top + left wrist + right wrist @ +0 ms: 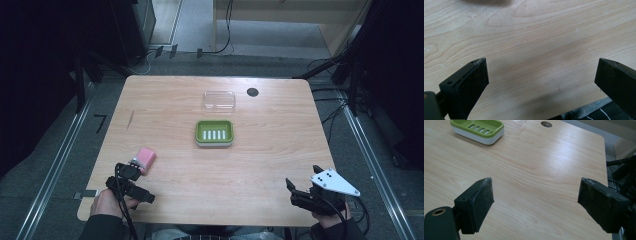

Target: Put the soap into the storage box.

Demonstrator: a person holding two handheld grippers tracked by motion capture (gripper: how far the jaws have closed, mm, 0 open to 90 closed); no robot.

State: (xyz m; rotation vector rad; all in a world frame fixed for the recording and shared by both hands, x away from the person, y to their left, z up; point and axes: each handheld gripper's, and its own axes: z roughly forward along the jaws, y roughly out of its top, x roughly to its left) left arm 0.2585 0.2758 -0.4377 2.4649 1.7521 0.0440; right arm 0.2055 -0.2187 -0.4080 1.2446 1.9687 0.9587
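One pink soap bar (146,158) lies flat on the wooden desk (260,165) at the lower left of the high view, just beyond the left gripper (131,176) and close to its tip; whether they touch I cannot tell. In the left gripper view the fingers (472,82) stand spread wide with bare wood between them, grasping nothing. Right gripper (300,192) sits at the lower right, well apart from the soap, its fingers (477,200) likewise released over bare desk. Near the middle stands a green soap dish (214,133), and beyond it, towards the upper edge, a clear plastic lid (219,100) beside a round hole (252,92).
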